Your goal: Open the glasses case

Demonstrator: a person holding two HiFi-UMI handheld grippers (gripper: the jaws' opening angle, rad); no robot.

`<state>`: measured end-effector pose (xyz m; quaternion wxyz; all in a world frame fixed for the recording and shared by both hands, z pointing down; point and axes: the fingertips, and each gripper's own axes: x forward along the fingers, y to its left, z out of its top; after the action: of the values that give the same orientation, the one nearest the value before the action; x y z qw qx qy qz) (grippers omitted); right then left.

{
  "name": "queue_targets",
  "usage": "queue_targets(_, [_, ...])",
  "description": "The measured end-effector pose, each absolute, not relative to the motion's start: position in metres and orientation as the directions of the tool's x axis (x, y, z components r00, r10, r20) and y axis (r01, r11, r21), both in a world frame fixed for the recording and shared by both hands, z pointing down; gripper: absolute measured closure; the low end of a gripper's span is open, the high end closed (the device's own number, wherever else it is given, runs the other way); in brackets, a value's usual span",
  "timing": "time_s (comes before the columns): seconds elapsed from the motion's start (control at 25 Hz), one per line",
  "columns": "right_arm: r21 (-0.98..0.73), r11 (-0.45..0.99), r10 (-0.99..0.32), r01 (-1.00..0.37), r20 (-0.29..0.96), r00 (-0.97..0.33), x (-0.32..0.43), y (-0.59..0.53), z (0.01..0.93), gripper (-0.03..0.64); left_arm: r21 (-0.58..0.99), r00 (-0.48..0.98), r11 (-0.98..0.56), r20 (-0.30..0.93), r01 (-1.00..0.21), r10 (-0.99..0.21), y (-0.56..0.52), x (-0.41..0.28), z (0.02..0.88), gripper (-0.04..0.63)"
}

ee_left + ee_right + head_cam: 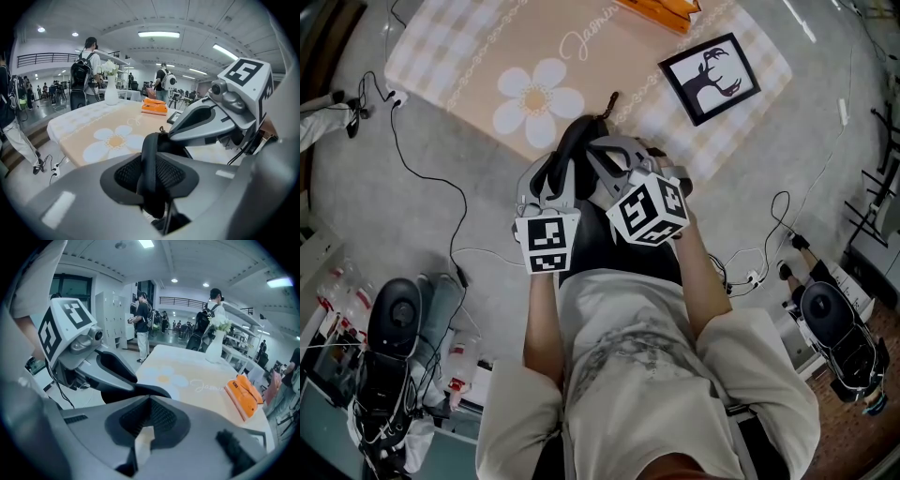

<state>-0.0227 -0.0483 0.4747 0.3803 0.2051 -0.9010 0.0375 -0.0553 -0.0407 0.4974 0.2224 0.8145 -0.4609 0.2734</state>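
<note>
The black glasses case (581,127) hangs over the near edge of the table (469,56), held up between both grippers close to the person's body. My left gripper (152,180) is shut on a black curved rim of the case (151,154), which stands upright between the mesh pads. My right gripper (149,420) has its jaws together, and a thin pale strip shows in the gap between them. In the head view the right gripper (614,150) meets the case beside the left gripper (562,164). Most of the case is hidden under the grippers.
The table carries a beige cloth with a white flower print, a black-and-white framed picture (710,78), an orange object (243,394) and a white vase of flowers (111,91). Cables (431,178) trail over the grey floor. People with backpacks stand beyond the table.
</note>
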Motion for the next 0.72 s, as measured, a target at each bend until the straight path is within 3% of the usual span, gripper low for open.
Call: queue_targets(0.72, [0.123, 0.902, -0.359, -0.413, 0.744, -0.563, -0.013, -0.04, 0.481, 0.601, 0.118, 0.374, -0.407, 0.673, -0.906, -0.638, -0.053, -0.077, 0.505, 0.508])
